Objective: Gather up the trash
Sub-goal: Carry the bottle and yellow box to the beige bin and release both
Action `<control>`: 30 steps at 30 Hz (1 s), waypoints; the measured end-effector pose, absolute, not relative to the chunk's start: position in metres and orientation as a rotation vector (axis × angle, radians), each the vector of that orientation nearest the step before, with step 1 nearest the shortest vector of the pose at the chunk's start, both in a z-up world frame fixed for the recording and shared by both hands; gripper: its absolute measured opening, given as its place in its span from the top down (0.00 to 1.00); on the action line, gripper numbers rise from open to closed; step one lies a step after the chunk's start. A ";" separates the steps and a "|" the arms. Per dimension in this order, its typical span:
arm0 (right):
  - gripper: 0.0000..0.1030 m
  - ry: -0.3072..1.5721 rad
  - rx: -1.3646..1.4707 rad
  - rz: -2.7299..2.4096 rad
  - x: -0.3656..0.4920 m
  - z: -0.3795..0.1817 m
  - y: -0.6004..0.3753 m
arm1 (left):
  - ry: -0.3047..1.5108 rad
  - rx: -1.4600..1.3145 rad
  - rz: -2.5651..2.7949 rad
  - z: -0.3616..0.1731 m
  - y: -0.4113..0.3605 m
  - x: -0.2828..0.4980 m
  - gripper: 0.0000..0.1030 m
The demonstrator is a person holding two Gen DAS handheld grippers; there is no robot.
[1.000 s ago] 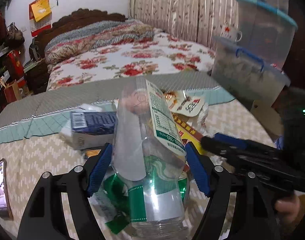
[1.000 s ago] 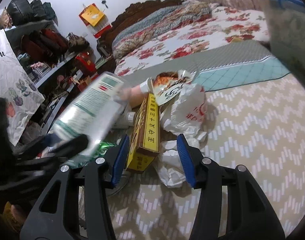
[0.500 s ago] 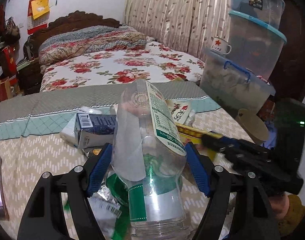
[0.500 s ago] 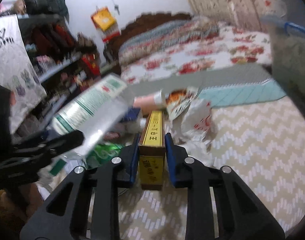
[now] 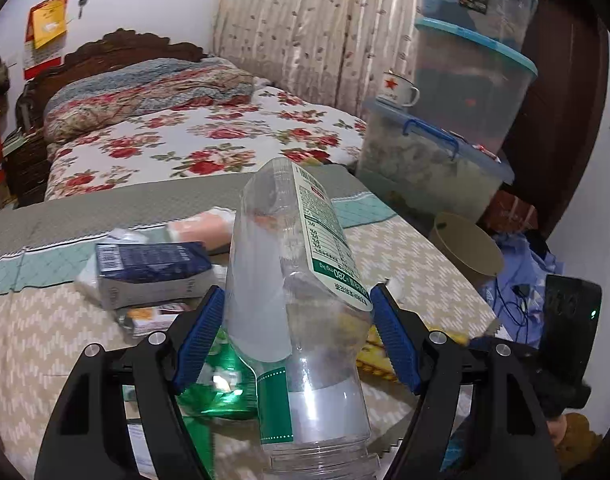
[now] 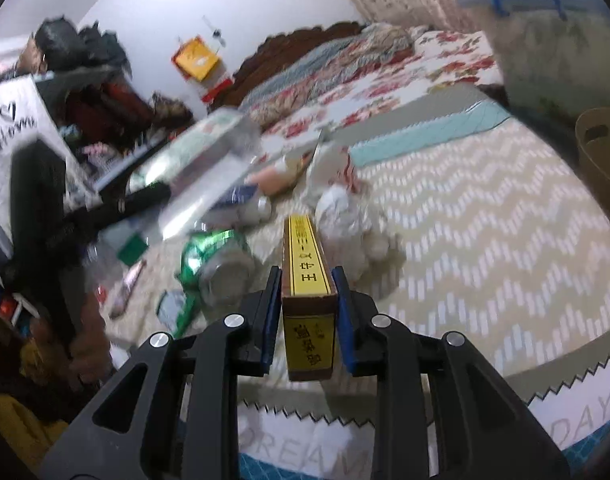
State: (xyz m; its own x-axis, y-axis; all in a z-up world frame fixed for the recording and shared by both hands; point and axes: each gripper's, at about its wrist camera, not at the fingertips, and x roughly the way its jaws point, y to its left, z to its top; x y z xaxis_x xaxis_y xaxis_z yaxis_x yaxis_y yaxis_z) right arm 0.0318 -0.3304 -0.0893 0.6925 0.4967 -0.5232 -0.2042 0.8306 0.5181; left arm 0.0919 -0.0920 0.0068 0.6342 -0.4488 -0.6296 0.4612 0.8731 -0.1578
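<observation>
Left wrist | chevron mat (image 5: 45, 332) | floral bed (image 5: 209, 148) behind | stacked bins (image 5: 465, 92) right

A clear plastic bottle (image 5: 297, 320) with a green-and-white label sits clamped between the left tool's (image 5: 297, 336) blue pads, base pointing away. A narrow yellow-and-brown box (image 6: 308, 280) — black characters along its top — is pinched in the right tool (image 6: 308, 312). On the bed lie a crushed green wrapper (image 6: 213, 256), a blue carton (image 5: 153, 268) and crumpled white bags (image 6: 345, 216).
</observation>
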 end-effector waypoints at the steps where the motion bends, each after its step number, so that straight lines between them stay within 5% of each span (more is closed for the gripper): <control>1: 0.72 0.715 0.432 0.422 0.033 -0.090 -0.326 | 0.715 0.028 -0.526 0.007 -0.097 0.090 0.31; 8: 0.74 0.776 0.322 0.453 0.034 -0.104 -0.299 | 0.707 0.074 -0.540 0.010 -0.117 0.081 0.31; 18: 0.75 0.703 0.576 0.454 0.012 -0.096 -0.370 | 0.706 0.101 -0.613 0.023 -0.154 0.088 0.31; 30: 0.75 0.461 0.942 0.096 -0.040 -0.108 -0.548 | 0.842 0.220 -0.942 0.000 -0.339 0.123 0.31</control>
